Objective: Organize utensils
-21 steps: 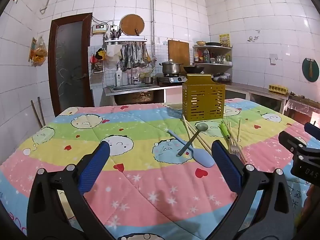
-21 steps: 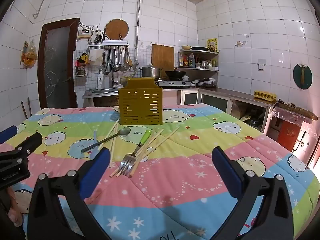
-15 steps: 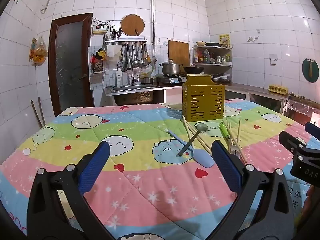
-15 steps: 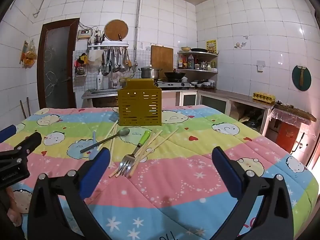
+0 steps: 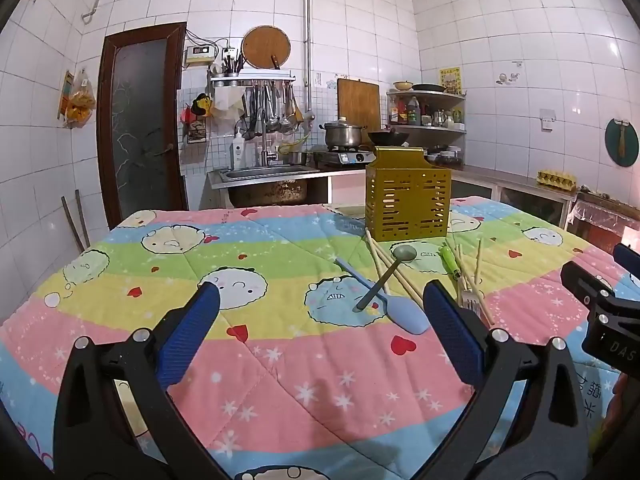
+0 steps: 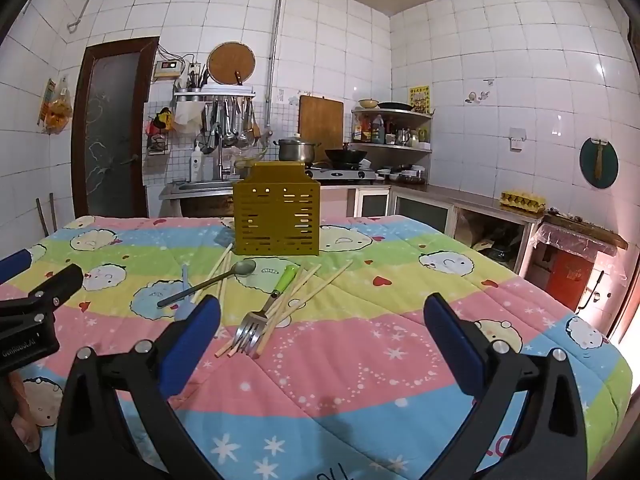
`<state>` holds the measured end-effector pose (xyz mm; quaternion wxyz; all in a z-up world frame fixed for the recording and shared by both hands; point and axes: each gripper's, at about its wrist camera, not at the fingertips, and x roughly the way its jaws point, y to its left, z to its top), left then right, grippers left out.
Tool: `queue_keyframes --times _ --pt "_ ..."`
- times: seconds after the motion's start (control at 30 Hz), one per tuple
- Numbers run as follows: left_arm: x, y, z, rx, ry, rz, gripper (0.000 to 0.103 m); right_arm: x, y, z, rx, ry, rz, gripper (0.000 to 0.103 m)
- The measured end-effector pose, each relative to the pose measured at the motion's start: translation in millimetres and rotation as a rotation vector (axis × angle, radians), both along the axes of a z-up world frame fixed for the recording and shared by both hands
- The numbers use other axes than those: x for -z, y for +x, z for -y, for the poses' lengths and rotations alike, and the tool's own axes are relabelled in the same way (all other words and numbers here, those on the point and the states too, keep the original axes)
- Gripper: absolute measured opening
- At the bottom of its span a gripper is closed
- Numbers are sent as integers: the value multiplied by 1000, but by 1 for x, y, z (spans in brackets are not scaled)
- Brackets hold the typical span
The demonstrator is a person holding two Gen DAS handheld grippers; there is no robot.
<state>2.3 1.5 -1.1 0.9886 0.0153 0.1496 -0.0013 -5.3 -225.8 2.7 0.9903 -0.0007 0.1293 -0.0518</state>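
Note:
A yellow slotted utensil holder [image 5: 408, 199] [image 6: 277, 217] stands upright on the quilt-covered table. In front of it lie a grey spoon [image 5: 386, 276] [image 6: 208, 282], a light blue spatula [image 5: 394, 308] [image 6: 185, 292], a green-handled fork [image 6: 269, 304] [image 5: 454, 266] and several wooden chopsticks [image 6: 308, 292] [image 5: 390, 266]. My left gripper [image 5: 320, 334] is open and empty, low over the near side of the table, short of the utensils. My right gripper [image 6: 322, 338] is open and empty, just short of the fork's tines.
The colourful cartoon quilt [image 5: 240, 264] covers the whole table. Behind it are a sink [image 5: 264, 172], a stove with a pot [image 5: 344, 136] and corner shelves [image 6: 394, 136]. A dark door [image 5: 138, 120] is at the back left. The table's right edge [image 6: 580, 320] drops off.

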Motion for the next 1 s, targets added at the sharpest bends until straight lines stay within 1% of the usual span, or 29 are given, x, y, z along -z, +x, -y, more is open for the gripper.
queue_keyframes --times 1.0 --pt "-2 -3 0 1 -1 3 98 0 -1 1 9 -3 1 99"
